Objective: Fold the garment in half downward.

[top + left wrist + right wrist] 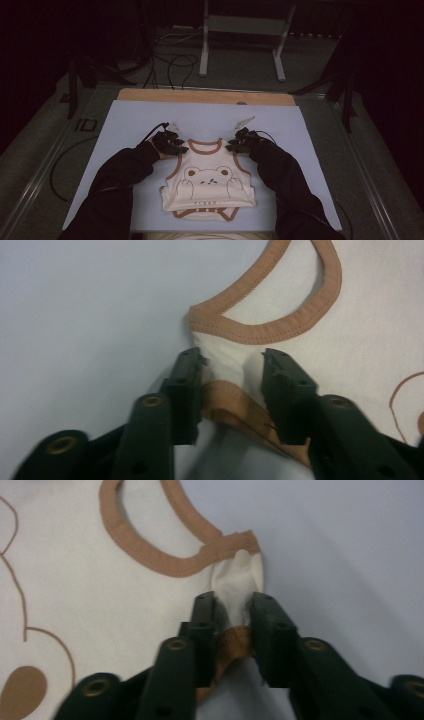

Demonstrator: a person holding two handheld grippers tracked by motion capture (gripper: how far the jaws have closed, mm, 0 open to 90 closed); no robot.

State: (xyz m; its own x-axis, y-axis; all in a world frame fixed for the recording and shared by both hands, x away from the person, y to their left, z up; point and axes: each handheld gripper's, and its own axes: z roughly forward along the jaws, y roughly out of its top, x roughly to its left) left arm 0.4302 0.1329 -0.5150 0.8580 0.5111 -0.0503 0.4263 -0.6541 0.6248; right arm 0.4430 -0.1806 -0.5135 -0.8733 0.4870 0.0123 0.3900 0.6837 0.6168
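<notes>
My left tongs [227,370] and right tongs [234,615] each pinch a shoulder strap of the bear vest [210,187], which lies flat mid-counter [125,125], bare surface on every side.

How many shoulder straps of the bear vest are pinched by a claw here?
2. The left claw pinches the vest at its left shoulder strap; the right claw pinches the right shoulder strap. None seem hidden.
</notes>
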